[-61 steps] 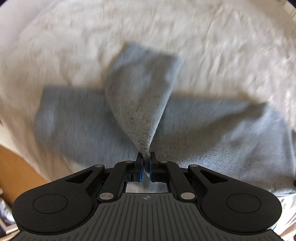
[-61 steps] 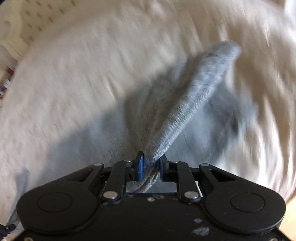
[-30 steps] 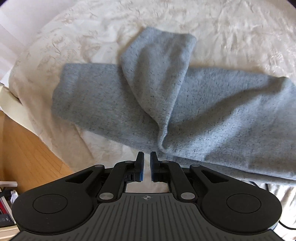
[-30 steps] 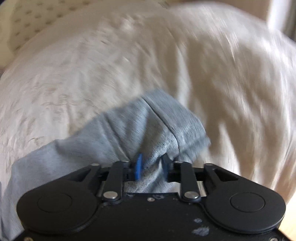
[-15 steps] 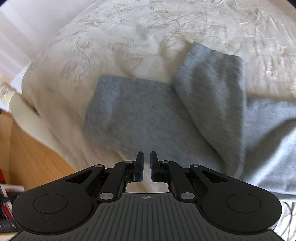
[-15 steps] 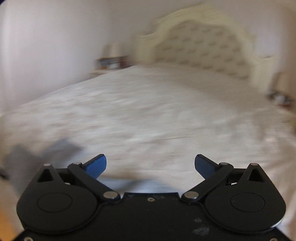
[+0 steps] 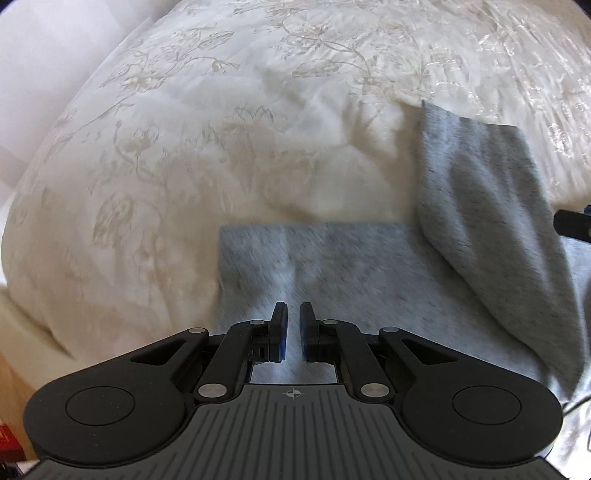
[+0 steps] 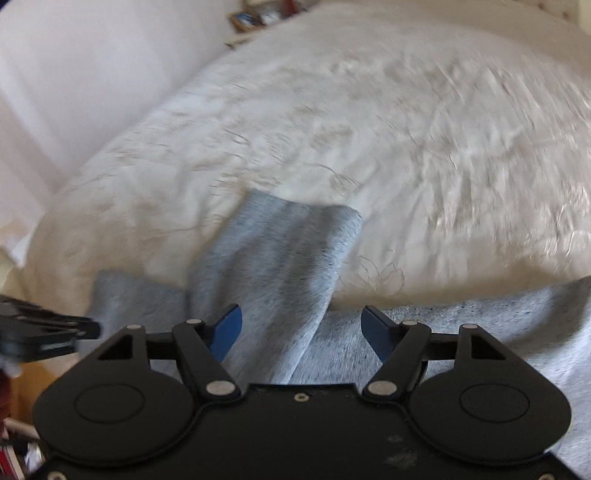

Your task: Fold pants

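Grey pants (image 7: 369,266) lie on the white bed, one leg flat and the other leg (image 7: 480,206) folded across it at an angle. My left gripper (image 7: 291,325) hovers over the flat leg's end, jaws a narrow gap apart and empty. In the right wrist view the pants (image 8: 280,266) lie just ahead, and my right gripper (image 8: 301,325) is wide open and empty above the crossed leg. The left gripper's tip (image 8: 48,332) shows at the left edge there.
The bed cover (image 7: 221,129) is cream with a floral pattern and spreads beyond the pants. The bed's edge and wooden floor (image 7: 11,373) lie at lower left. A pale wall (image 8: 74,74) and a shelf (image 8: 258,14) stand beyond the bed.
Both grippers let go of the pants. The right one opened wide, swung up toward the headboard and came back down over the pants. The left one moved left over the flat leg's end.
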A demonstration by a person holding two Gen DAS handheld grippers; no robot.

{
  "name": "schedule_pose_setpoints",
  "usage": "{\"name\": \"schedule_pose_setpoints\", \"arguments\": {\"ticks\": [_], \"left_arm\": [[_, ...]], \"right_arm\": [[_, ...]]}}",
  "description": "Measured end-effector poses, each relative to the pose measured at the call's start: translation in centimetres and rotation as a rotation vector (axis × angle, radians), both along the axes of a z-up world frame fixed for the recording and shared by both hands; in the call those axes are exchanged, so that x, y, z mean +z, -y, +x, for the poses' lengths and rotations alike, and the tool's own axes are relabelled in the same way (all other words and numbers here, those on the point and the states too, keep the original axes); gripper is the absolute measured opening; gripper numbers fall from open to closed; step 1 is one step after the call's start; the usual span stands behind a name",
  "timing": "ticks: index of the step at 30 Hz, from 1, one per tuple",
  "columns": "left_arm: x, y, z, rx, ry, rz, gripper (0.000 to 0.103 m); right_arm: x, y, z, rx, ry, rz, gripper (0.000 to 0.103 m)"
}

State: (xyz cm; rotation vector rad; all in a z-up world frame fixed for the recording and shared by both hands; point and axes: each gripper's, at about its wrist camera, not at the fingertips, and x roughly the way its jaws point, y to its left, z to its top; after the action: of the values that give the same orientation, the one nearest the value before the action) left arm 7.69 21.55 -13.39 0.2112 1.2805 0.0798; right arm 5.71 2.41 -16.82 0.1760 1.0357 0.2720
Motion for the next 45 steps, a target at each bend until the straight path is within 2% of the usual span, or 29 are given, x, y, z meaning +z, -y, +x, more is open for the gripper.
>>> {"name": "schedule_pose_setpoints", "arguments": {"ticks": [2,5,8,10,11,12,13,18,22,26,30,32,35,36,38,41,45], "left_arm": [[-0.6,-0.8,0.7,-0.009,-0.001,-0.002,0.009],[-1.9,-2.2,1.8,0.009,-0.016,-0.003,0.009],[-4.3,-3.3,2.7,0.035,-0.08,0.068,0.009],[-5.4,-3.7,3.0,0.034,-0.097,0.092,0.009],[-5.3,-3.8,3.1,0.029,-0.095,0.086,0.008],[-5.0,-3.8,3.1,0.028,-0.094,0.084,0.008],[-4.5,-3.9,3.1,0.03,-0.085,0.075,0.009],[-1.9,-6.9,2.4,0.124,-0.035,0.003,0.009],[-0.8,-9.7,1.2,0.202,-0.02,-0.02,0.009],[0.0,-11.2,-0.4,0.223,-0.001,-0.007,0.009],[0.6,-11.8,-1.0,0.227,0.012,0.009,0.009],[1.2,-11.7,-1.1,0.234,0.018,0.008,0.009],[1.8,-11.8,-1.1,0.229,0.034,0.0,0.009],[2.0,-11.5,-1.1,0.221,0.043,-0.002,0.009],[2.7,-10.9,-1.1,0.199,0.064,-0.009,0.009],[3.4,-9.4,-1.2,0.153,0.082,-0.04,0.009],[2.2,-5.9,-0.9,0.027,0.06,-0.067,0.009]], "right_arm": [[-1.0,0.0,1.3,-0.029,-0.027,-0.002,0.074],[-1.7,-0.1,2.8,-0.063,-0.066,0.039,0.068],[-2.9,-0.2,4.4,-0.098,-0.117,0.067,0.06],[-3.5,-0.3,5.2,-0.112,-0.135,0.093,0.05],[-3.6,-0.4,5.3,-0.112,-0.137,0.113,0.031],[-3.4,-0.6,5.4,-0.108,-0.131,0.117,0.009],[-2.9,-0.9,5.4,-0.098,-0.115,0.115,0.006],[2.3,-3.4,3.8,0.026,0.027,0.199,0.006],[5.2,-7.8,0.3,0.236,0.095,0.228,0.007],[3.9,-14.2,-3.4,0.487,0.108,0.107,0.008],[0.9,-18.5,-5.8,0.602,0.082,0.026,0.008],[-0.2,-19.9,-6.6,0.646,0.064,0.007,0.013],[-0.7,-20.2,-7.3,0.655,0.049,0.032,0.026],[-0.6,-20.0,-7.2,0.648,0.049,0.048,0.036],[0.3,-19.0,-7.4,0.612,0.064,0.082,0.047],[1.0,-16.8,-7.0,0.528,0.071,0.101,0.047],[0.3,-12.3,-6.8,0.369,0.041,0.045,0.046]]}}
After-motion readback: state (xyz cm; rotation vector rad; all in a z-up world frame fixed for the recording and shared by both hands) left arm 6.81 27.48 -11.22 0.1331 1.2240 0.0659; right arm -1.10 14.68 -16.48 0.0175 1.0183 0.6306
